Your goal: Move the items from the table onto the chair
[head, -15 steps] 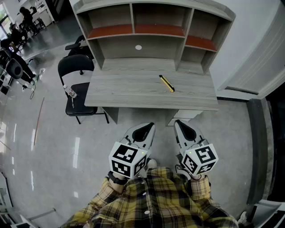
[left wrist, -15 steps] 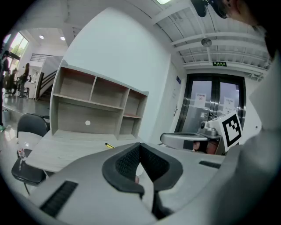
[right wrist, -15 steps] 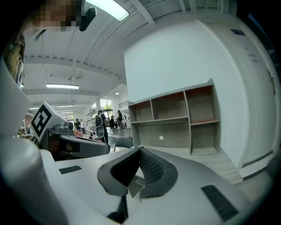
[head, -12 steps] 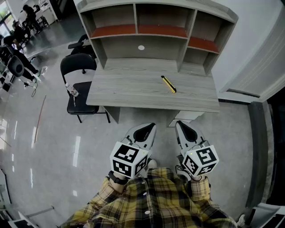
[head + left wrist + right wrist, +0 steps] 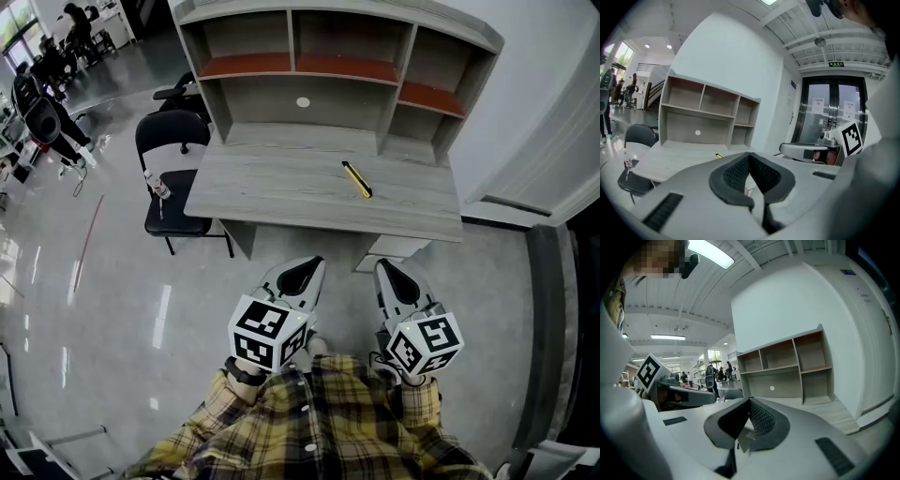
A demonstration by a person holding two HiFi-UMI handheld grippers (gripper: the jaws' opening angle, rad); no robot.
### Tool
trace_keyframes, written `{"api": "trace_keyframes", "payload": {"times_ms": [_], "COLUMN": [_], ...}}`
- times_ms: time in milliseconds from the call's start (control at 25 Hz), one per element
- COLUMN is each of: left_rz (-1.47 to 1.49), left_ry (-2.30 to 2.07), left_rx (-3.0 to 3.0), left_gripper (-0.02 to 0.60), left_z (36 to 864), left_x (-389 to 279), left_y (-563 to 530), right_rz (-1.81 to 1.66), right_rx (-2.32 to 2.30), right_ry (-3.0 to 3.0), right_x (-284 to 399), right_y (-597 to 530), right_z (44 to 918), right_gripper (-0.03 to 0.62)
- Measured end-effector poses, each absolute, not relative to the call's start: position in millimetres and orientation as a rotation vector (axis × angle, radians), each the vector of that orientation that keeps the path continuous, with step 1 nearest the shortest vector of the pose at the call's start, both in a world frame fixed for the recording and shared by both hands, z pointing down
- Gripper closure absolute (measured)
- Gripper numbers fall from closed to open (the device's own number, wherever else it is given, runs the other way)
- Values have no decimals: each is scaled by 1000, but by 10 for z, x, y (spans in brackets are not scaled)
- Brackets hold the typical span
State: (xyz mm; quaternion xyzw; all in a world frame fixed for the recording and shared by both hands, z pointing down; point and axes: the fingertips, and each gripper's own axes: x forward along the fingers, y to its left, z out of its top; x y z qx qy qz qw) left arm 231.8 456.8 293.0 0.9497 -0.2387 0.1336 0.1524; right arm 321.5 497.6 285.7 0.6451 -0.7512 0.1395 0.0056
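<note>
Facing the desk (image 5: 281, 187) with left gripper (image 5: 309, 267) and right gripper (image 5: 386, 270) closed and empty, likely about to fetch its yellow utility knife (image 5: 356, 178) for the chair (image 5: 169, 141).

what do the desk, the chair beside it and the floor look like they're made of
Desk: pale grey wood or wood-look laminate with a matte finish; streaky grain shows along the top.
Chair: black, probably a plastic or padded back, on thin dark legs that are likely metal.
Floor: hard, glossy grey that mirrors bright streaks of light; it could be tile or sealed concrete, can't tell which.
</note>
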Motion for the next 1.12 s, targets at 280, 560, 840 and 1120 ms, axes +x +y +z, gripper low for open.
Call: {"api": "trace_keyframes", "payload": {"times_ms": [280, 560, 840, 1120], "left_rz": [376, 382, 406, 464], "left_ry": [-736, -723, -664, -540], "left_rx": [2710, 2689, 2674, 2706], "left_gripper": [577, 577, 577, 577], "left_z": [2935, 3056, 3147, 3179], "left_x": [2218, 2161, 2076, 1979], "left_y": [4412, 3947, 3040, 2151], "right_rz": [466, 489, 529, 605], "right_rx": [2003, 1984, 2005, 2094], "right_ry": [-2367, -2344, -2287, -2176], "right_x": [3190, 3115, 2956, 2793], "right_y": [4904, 4446, 3587, 2792], "right_z": [2924, 3034, 3122, 3237], "right_gripper": [576, 576, 576, 576]}}
